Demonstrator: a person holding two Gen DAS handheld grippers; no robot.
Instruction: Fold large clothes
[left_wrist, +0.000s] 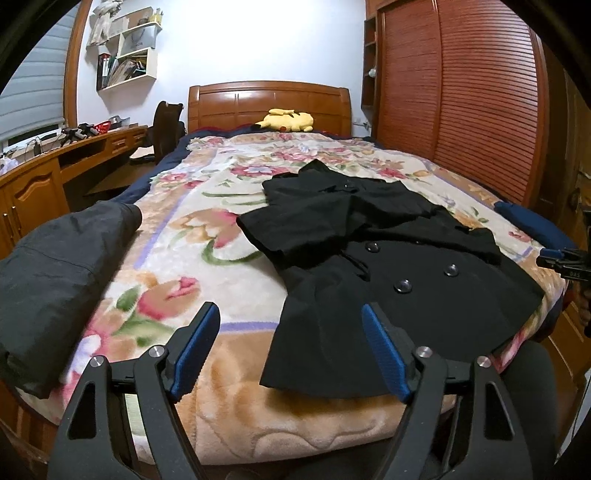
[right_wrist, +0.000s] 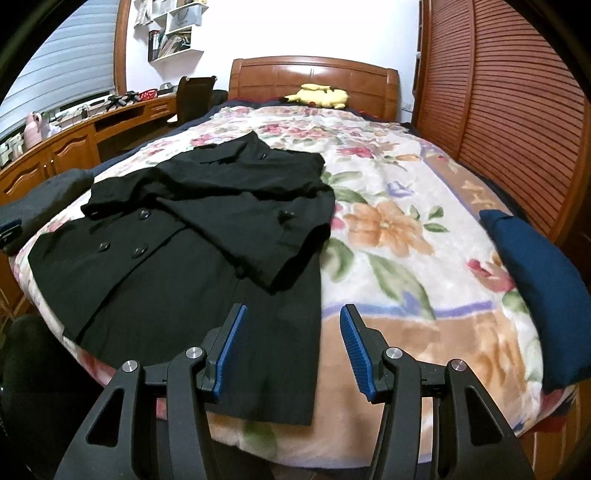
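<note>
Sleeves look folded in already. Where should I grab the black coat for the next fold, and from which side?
Probably the bottom hem of the black coat, one corner per claw, coming from the foot of the bed. The hem lies flat and nearest both open claws: left claw by its left corner, right claw by its right corner. The sleeves lie crossed over the chest.

The right gripper shows only as a sliver at the right edge of the left wrist view, so how its jaws stand there cannot be told. The grey garment runs off the near left edge. Shelf contents are too small to tell.
</note>
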